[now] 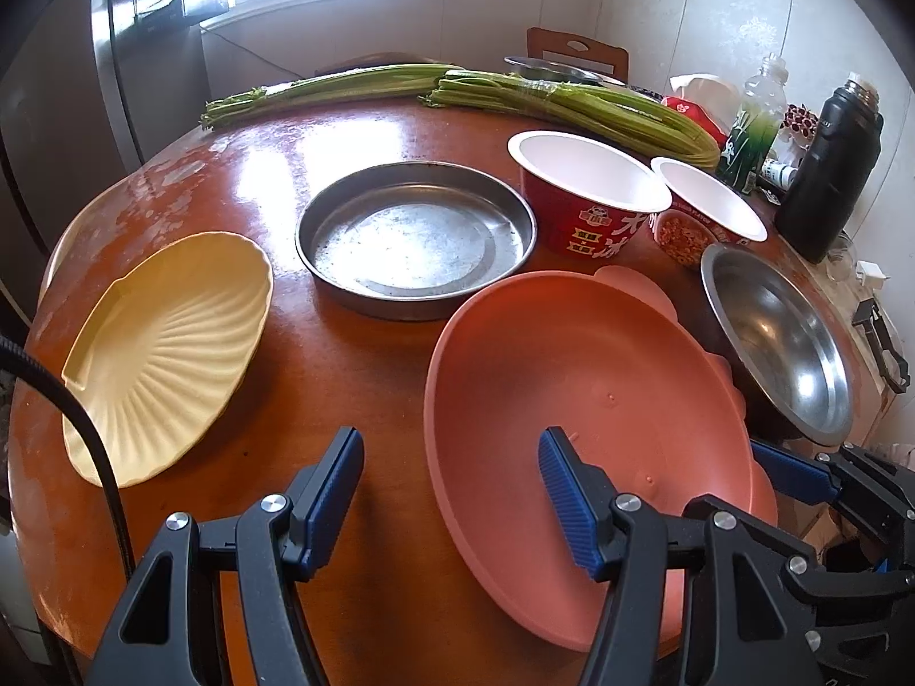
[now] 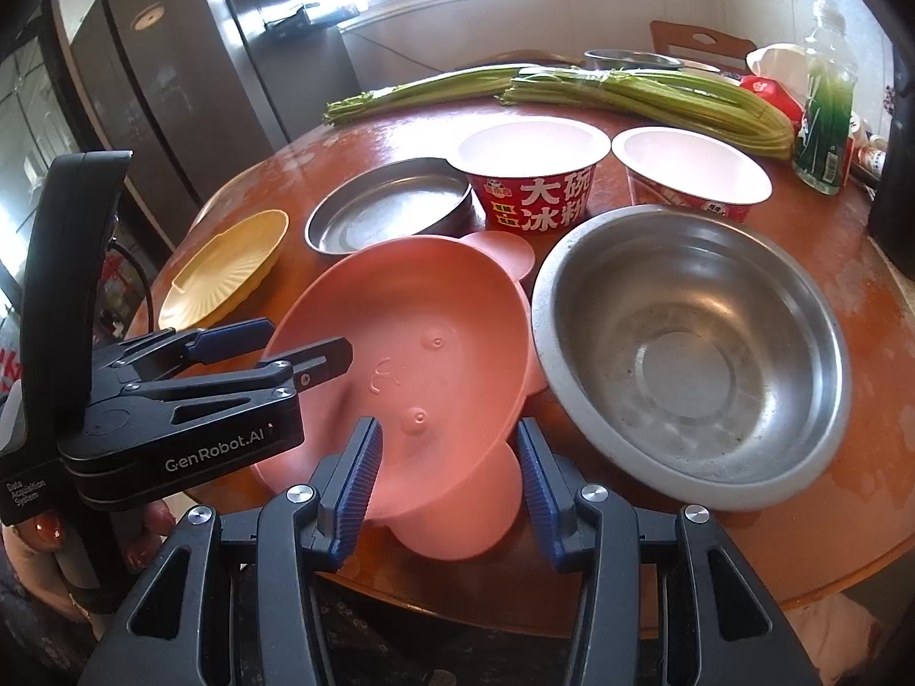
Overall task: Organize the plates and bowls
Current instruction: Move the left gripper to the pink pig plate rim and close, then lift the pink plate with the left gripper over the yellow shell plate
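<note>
A pink bear-shaped plate sits tilted at the table's near edge. My left gripper is open, its jaws either side of the plate's left rim. My right gripper is open, its jaws around the plate's near ear. A yellow shell-shaped plate lies at the left. A flat steel pan sits behind. A steel bowl sits right of the pink plate. Two red paper bowls stand behind.
Celery bundles lie across the far side of the round wooden table. A green bottle, a black flask, another steel dish and a chair back are at the far right. A fridge stands left.
</note>
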`<state>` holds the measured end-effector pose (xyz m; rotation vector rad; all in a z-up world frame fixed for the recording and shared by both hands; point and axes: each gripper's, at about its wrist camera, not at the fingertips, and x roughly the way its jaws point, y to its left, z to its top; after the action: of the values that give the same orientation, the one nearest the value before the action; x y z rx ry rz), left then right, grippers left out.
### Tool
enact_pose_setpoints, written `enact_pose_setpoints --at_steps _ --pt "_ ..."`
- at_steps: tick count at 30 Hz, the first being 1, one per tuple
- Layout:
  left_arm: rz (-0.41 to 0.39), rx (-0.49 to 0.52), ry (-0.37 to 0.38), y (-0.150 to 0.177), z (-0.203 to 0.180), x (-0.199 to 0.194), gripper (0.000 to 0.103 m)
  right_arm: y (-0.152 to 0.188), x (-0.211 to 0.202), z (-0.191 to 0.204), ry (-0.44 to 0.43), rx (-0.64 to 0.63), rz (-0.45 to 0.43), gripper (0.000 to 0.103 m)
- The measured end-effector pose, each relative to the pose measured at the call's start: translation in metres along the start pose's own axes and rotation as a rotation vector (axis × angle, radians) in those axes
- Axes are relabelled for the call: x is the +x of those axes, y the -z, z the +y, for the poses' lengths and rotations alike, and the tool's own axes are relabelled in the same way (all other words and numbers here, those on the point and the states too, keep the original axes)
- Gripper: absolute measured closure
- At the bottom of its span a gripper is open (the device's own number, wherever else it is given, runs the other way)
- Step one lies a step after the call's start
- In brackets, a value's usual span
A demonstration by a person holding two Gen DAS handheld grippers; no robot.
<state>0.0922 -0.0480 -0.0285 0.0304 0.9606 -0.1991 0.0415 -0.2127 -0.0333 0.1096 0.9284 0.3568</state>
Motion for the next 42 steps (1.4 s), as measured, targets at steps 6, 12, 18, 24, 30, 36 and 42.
enact_pose_setpoints --at_steps 6,12,18,24,30,36,42 --pt "0.000 -0.002 0.006 -0.002 0.001 0.006 0.040 -0.003 0.007 0.007 0.014 -0.029 0.004 0.053" --pt "-0.004 0.005 0.037 -0.002 -0.002 0.006 0.041 -0.001 0.010 0.012 0.010 -0.046 0.016 0.053" --pt "-0.008 0.009 0.042 0.000 -0.004 0.004 0.043 -0.001 0.011 0.021 0.013 -0.077 0.015 0.051" --pt "-0.010 -0.005 0.045 0.003 0.000 -0.001 0.043 -0.002 0.008 0.024 0.007 -0.082 0.008 0.051" --pt "-0.034 -0.017 0.042 0.005 0.005 -0.014 0.043 -0.002 0.003 0.033 -0.001 -0.096 -0.008 0.051" --pt "-0.068 -0.031 0.037 0.007 0.015 -0.031 0.043 -0.003 -0.002 0.045 -0.015 -0.117 -0.022 0.051" --pt "-0.094 -0.057 0.012 0.005 0.035 -0.044 0.043 -0.014 -0.001 0.066 -0.037 -0.151 -0.035 0.051"
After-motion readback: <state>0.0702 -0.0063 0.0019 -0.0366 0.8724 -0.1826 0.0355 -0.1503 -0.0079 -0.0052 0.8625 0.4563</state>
